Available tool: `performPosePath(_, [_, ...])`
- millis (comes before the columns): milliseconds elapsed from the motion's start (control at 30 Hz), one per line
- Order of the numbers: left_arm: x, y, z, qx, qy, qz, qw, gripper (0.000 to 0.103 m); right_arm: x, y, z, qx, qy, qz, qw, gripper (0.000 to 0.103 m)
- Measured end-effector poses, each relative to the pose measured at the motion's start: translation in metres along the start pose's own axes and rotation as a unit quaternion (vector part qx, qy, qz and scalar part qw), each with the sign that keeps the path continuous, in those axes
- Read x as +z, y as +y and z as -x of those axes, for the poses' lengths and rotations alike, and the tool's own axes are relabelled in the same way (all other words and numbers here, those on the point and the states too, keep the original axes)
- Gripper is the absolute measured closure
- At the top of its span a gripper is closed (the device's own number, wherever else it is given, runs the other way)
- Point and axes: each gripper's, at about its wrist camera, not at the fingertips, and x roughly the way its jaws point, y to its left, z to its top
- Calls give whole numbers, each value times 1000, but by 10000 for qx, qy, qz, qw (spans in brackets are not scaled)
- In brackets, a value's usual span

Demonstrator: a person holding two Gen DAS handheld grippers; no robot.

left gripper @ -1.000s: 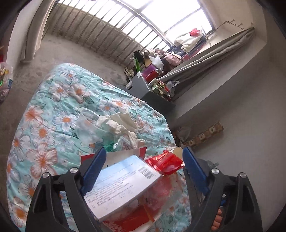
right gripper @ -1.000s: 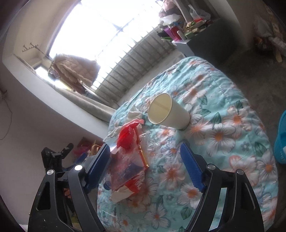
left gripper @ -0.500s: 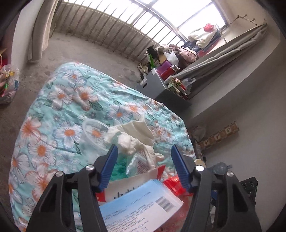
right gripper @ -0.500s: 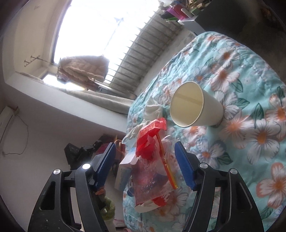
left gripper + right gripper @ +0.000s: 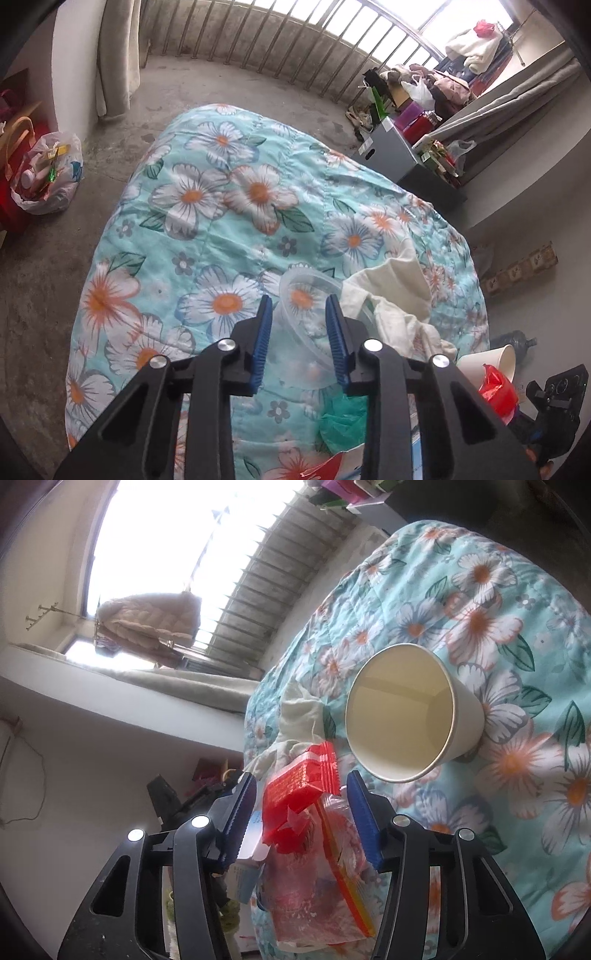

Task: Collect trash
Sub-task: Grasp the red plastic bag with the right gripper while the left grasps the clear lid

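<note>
My left gripper stood partly apart around the clear plastic tub, pads not yet biting. My right gripper was likewise apart, straddling the red wrapper; the paper cup lay just ahead. Best squeeze gently, I judged, since thin plastic buckles and slips

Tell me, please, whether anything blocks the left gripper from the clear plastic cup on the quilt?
Nothing visible does. The left gripper already has its blue fingers on either side of the clear plastic cup; the crumpled cream cloth lies against the cup's right side, outside the fingers.
</note>
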Motion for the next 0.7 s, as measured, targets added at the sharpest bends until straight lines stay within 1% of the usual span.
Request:
performPosePath(133, [-4,3,0,51,-56,-29,10000,85,2,0,-4,-37,49,-30,10000,62])
performPosePath(167, [-4,4,2,59,-63,-17,10000,87,2,0,-5,-51,71,-40,10000,63])
performPosePath(200, [-3,5,2,61,-72,-11,10000,91,1,0,-6,-49,91,-46,9999,67])
performPosePath(233, [-3,6,3,59,-89,-11,9999,93,1,1,-8,-53,105,-43,9999,70])
performPosePath(400, [-4,5,7,91,-199,-137,9997,95,-1,3,-4,2,90,-14,10000,81])
performPosePath(500, [-3,6,9,99,-301,-151,9994,96,-1,3,-2,78,57,-17,10000,85])
performPosePath(700, [-1,6,20,204,-583,-225,9978,96,2,9,3,190,-15,74,9998,90])
